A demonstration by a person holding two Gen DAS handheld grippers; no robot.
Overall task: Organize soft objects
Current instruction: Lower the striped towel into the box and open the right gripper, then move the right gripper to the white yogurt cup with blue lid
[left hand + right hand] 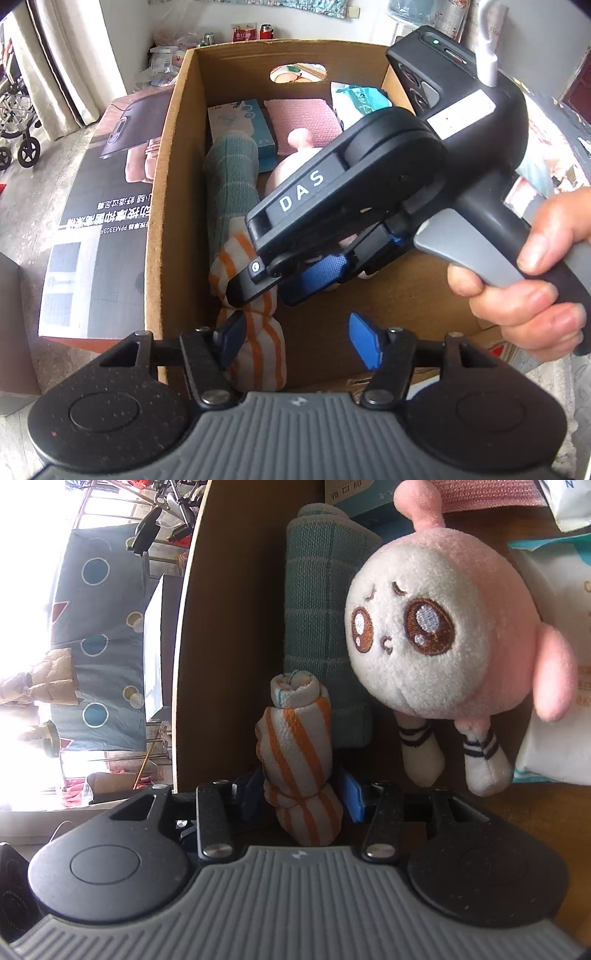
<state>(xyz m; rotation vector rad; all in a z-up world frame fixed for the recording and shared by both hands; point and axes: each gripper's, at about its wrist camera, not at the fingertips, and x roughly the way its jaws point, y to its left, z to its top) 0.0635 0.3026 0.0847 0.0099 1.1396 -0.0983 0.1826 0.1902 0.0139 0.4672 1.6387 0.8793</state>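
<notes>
White "DAS" marks the right gripper (291,282), fingers parted around the striped towel (299,760).

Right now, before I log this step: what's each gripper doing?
Left gripper: open, holding nothing.
Right gripper: open, striped towel roll between its fingers, seemingly not squeezed.

Cluttered home: curtains (55,62), wheelchair (14,122).
</notes>
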